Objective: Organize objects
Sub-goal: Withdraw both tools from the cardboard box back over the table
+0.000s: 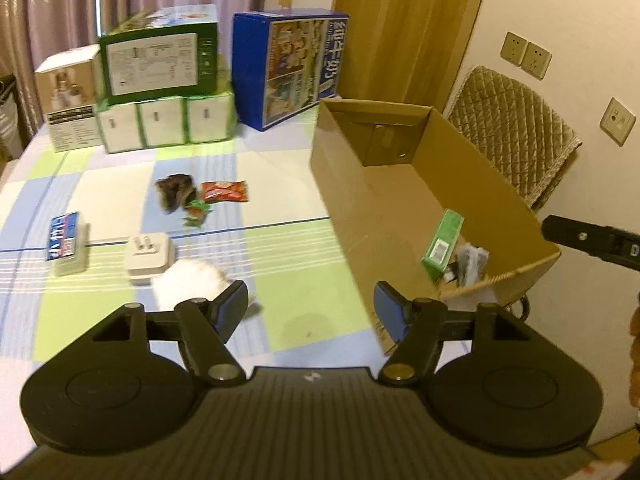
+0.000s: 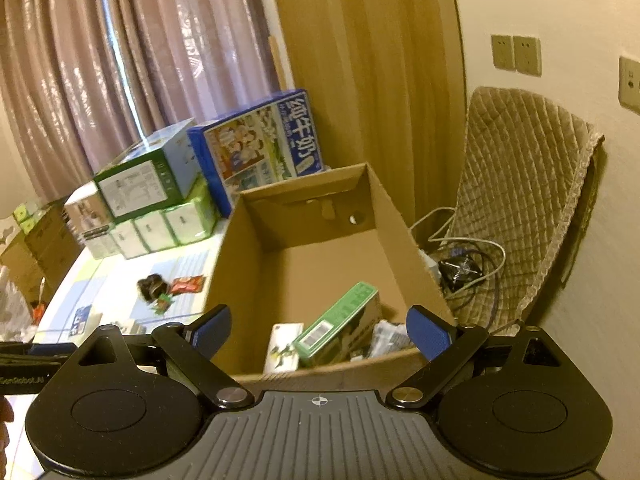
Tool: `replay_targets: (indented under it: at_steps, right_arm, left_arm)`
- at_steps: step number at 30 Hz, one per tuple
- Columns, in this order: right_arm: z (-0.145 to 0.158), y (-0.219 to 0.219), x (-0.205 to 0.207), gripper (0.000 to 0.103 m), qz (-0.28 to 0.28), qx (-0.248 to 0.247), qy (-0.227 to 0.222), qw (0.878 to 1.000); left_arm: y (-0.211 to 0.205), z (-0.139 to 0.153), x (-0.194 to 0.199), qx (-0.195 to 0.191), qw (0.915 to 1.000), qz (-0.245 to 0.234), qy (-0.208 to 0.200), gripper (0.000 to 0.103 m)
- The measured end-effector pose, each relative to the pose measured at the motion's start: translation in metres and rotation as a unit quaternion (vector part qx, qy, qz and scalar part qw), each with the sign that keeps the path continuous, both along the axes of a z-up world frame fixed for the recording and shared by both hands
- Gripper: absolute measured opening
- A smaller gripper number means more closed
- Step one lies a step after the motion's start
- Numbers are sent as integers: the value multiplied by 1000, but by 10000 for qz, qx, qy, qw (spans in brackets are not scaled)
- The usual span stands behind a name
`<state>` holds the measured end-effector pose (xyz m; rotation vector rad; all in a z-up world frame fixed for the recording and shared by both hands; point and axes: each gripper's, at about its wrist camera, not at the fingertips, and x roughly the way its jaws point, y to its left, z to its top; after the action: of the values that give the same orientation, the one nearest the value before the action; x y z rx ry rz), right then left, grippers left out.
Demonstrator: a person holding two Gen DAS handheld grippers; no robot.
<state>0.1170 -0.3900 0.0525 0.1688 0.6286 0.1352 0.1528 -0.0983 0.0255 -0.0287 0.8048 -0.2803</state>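
Taking the open cardboard box (image 1: 400, 200) as the landmark and reading leftward items first: farthest left of it on the checked tablecloth (image 1: 280, 264) a small blue-labelled packet (image 1: 64, 236) is lying, then a white wall-plug adapter (image 1: 150, 254) with a fluffy white ball (image 1: 188, 284) touching its near side, and closer to the box a dark crumpled wrapper (image 1: 174, 192) beside a red snack sachet (image 1: 224, 192). The left gripper (image 1: 310, 312) is hovering with jaws spread and empty, just beside the ball, which looks soft, light and best pinched across its middle. Inside the box a green carton (image 2: 340, 324) is already leaning. The right gripper (image 2: 318, 332) is waiting above the box, jaws apart. Behind the box, the blue carton (image 1: 296, 68) is showing "纯牛奶".
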Motion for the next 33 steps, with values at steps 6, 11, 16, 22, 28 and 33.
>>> replay_targets:
  at_steps: [6, 11, 16, 22, 28, 33]
  right_arm:
    - [5, 33, -29, 92, 274, 15, -68, 9996]
    - [8, 60, -43, 92, 517, 17, -119, 9986]
    - [7, 85, -50, 93, 749, -6, -73, 9972]
    - [3, 110, -58, 95, 1005, -45, -21, 9949]
    - [-1, 129, -61, 98, 1226, -136, 19, 9924]
    - [-5, 139, -63, 101, 1340, -202, 75, 9907]
  left_arm:
    - [28, 7, -26, 122, 9997, 159, -125, 81]
    - [55, 12, -46, 195, 9990, 349, -195, 88]
    - [86, 16, -62, 269, 9973, 632, -259, 96]
    - [116, 19, -74, 325, 9951, 880, -307, 102]
    - [134, 17, -80, 289, 9941, 1013, -266, 102]
    - [141, 13, -81, 273, 9936, 1074, -201, 102]
